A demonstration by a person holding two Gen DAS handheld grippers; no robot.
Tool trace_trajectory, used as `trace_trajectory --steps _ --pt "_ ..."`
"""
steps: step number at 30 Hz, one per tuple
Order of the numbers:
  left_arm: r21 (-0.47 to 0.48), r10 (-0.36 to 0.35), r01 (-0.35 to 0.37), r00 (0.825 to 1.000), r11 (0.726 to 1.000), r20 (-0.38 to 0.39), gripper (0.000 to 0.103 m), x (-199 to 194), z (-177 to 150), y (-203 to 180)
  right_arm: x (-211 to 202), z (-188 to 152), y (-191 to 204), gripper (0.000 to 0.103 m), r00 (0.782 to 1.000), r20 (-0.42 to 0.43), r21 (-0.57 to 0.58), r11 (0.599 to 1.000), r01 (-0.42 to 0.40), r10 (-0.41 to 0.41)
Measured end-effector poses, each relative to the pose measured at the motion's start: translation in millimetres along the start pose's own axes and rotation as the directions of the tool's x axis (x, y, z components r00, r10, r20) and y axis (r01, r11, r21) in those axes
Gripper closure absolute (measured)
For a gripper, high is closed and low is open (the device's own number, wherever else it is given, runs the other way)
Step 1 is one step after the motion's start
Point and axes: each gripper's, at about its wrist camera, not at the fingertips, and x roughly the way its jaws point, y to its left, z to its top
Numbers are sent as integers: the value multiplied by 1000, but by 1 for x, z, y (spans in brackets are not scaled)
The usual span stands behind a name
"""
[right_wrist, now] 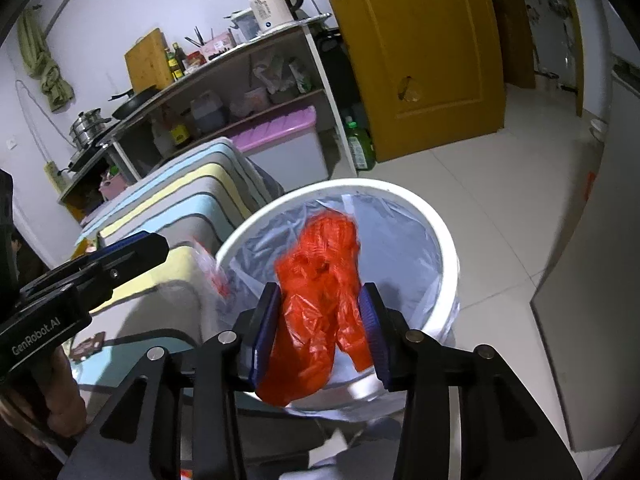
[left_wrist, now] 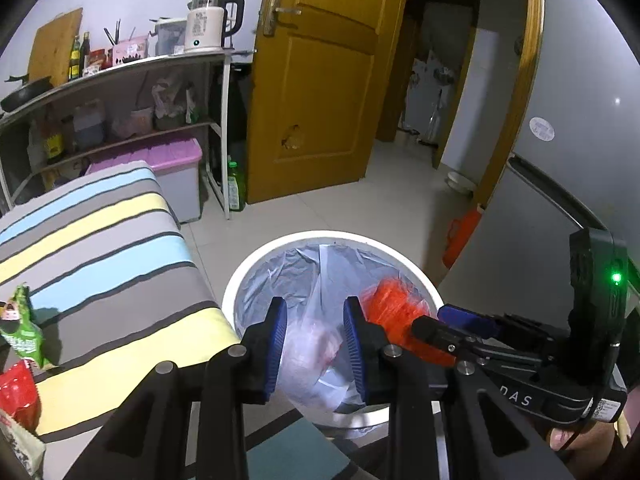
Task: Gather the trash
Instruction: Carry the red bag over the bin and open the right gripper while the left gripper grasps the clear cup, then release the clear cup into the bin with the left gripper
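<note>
Both grippers sit over the white bin [left_wrist: 400,254], each with something between its blue pads. Left gripper [left_wrist: 315,350]: the jaws stand at a moderate width with a clear plastic bag [left_wrist: 310,344] between the pads; the bag fills the gap and its lower end hangs below the fingers, over the near rim of the bin. Right gripper [right_wrist: 320,332]: the jaws are closed onto an orange-red plastic bag [right_wrist: 316,280], which is bunched between the pads, rises above them and sags below, all of it over the open mouth of the bin. Seen from the left wrist, the right gripper enters from the right edge with the same red bag at its tip, just beside the left gripper's right finger. The bin is round and lined with a thin translucent liner [right_wrist: 384,232] that drapes over the far inner wall; whether anything lies at the bottom cannot be told. The bin stands on a pale tiled floor [left_wrist: 320,216], touching or just beside a low surface under a striped cloth [left_wrist: 104,248] in grey, blue and yellow. On that cloth, at the left edge of the left wrist view, lie a green snack packet [left_wrist: 22,328] and a red packet [left_wrist: 18,394], well apart from the bin. Beyond the cloth stands a metal shelf unit [left_wrist: 224,120] carrying a white electric kettle [left_wrist: 206,26], with a pink-lidded storage box [left_wrist: 176,160] beneath. A yellow-brown wooden door [left_wrist: 320,92] stands open behind the bin.
</note>
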Motion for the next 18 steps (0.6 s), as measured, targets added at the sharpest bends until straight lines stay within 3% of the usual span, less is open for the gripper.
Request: trace_trajectory --steps 6,18 --pt "-16 8 -8 1000 1000 5 74 0 0 6 0 3 0 57 1000 15 -2 1000 1 -1" --pt "-45 65 -60 992 997 112 74 -68 -13 26 -33 -1 45 57 996 64 -91 994 -62 68"
